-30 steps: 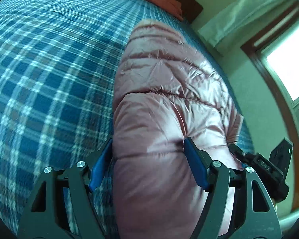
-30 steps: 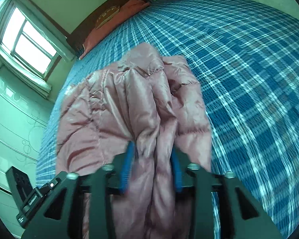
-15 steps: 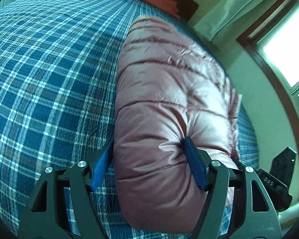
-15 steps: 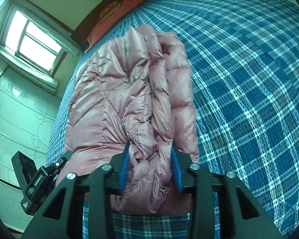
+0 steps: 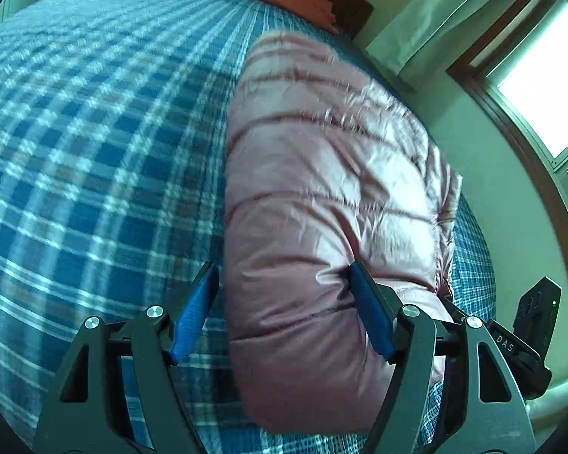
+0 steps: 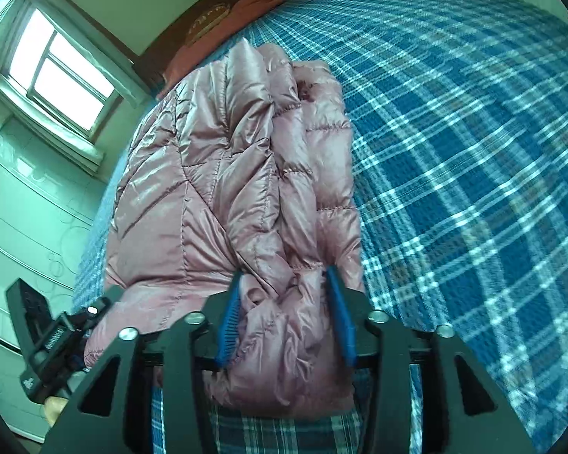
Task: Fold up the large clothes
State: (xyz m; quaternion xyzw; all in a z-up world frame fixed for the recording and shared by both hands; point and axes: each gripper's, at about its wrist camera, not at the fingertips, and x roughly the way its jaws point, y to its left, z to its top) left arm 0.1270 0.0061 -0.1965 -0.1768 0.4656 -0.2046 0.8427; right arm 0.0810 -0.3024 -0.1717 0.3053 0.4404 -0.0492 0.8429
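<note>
Your pink down jacket [image 6: 238,189] lies folded lengthwise into a long bundle on the bed [image 6: 473,151], near the side edge that faces the window [image 6: 60,72], with plenty of blue plaid cover bare on the other side. You have one end of the bundle in both tools, which looks like the setup for bringing that end over the far end and halving the length.

Your right hand-held gripper [image 6: 284,310] is clamped on a bunched wad of the jacket, the blue pads pressed into the gathered layers. Taking several layers at once is probably why the stacked sleeve and side panel stay together instead of sliding apart.

Your left hand-held gripper [image 5: 284,310] straddles the smooth, rounded edge of the same end. Its right pad dents the fabric, but the left pad [image 5: 197,314] stands just beside the jacket with a sliver of cover showing between, so the jaws are apart, not pinching. The puffy filling is thick there; you would likely need to close further before lifting, or that corner may slip and sag.

The left view is smeared with motion blur, so finer contact is hard to judge.
</note>
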